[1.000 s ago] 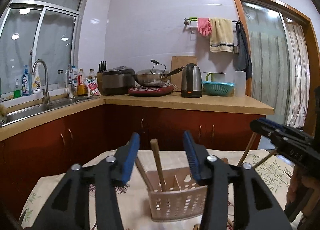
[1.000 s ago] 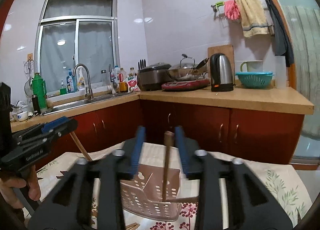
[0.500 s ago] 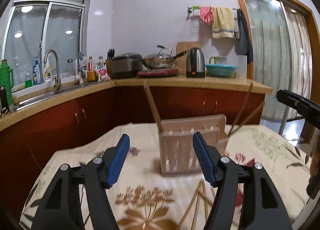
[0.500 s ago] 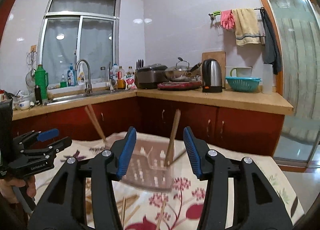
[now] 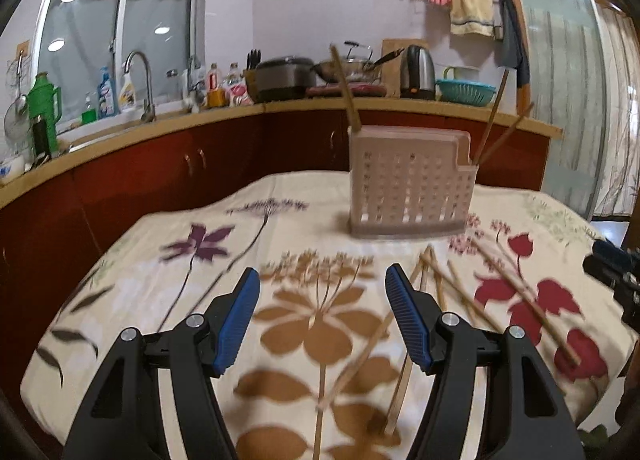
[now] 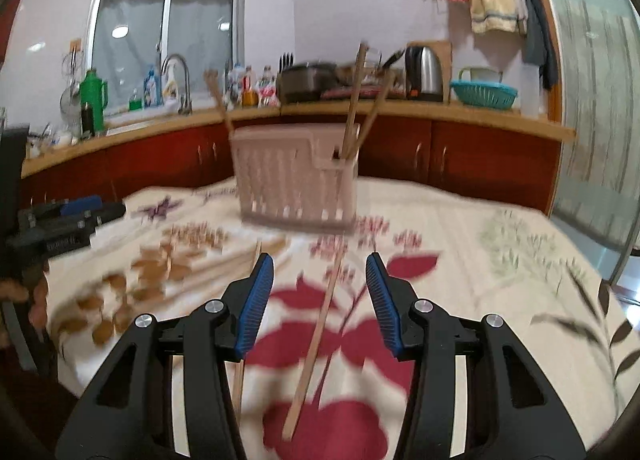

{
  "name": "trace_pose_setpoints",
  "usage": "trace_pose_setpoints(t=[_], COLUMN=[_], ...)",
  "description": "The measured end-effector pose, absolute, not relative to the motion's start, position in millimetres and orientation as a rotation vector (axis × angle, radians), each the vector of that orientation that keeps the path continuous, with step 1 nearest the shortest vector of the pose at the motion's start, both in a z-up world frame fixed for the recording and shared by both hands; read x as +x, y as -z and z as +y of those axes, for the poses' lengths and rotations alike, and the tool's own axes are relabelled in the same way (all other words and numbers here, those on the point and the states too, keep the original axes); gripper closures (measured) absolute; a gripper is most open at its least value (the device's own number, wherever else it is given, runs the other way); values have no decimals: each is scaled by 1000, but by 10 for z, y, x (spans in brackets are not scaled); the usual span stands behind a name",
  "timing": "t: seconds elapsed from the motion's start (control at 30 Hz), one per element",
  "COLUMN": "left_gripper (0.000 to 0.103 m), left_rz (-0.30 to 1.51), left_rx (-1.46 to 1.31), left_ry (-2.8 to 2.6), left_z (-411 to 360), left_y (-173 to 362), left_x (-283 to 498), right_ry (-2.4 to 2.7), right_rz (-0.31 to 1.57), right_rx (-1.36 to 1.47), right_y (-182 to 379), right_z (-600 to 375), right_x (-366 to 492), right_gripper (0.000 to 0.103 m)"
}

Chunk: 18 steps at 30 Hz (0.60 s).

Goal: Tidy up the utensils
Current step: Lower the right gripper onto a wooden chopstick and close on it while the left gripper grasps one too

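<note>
A beige perforated utensil holder stands on the floral tablecloth; it also shows in the right wrist view. Wooden chopsticks stand in it: one at its left end, two at its right end. Several loose chopsticks lie on the cloth in front of it. One chopstick lies between my right gripper's fingers, below them. My left gripper is open and empty above the cloth. My right gripper is open and empty. The right gripper shows at the left view's right edge.
A kitchen counter runs behind the table with a sink tap, rice cooker, wok, kettle and teal basket. Red cabinets stand below it. A glass door is at the right.
Both grippers have pulled back and down from the holder, which now stands farther away. The chopsticks they held stand in the holder. Both grippers are open wider and empty.
</note>
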<state>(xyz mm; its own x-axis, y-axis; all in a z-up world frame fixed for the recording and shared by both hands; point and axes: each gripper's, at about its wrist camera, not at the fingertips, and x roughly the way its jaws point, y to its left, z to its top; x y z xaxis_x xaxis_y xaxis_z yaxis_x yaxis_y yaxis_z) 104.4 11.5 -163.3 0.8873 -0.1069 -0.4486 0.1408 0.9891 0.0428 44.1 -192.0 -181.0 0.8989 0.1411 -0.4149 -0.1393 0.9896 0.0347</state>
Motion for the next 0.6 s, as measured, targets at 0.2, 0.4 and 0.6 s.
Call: trace_pose_setpoints(t=[0.2,0.4,0.6], left_gripper=[39,39,48], left_rz=[508,542,580], left_rx=[78,93,99], left_ry=[110,109,115], left_z=[167,144,164], left_y=[1876,2033,2100], left_x=[930,879,946], right_ry=[-175,-186,-130], right_rz=[513,582,601], right_rx=[-2,-18,-5], right_y=[2122,2346,2374], right_z=[-1893,-1897,-2039], right_x=[361,322,367], right_gripper=[66,84,96])
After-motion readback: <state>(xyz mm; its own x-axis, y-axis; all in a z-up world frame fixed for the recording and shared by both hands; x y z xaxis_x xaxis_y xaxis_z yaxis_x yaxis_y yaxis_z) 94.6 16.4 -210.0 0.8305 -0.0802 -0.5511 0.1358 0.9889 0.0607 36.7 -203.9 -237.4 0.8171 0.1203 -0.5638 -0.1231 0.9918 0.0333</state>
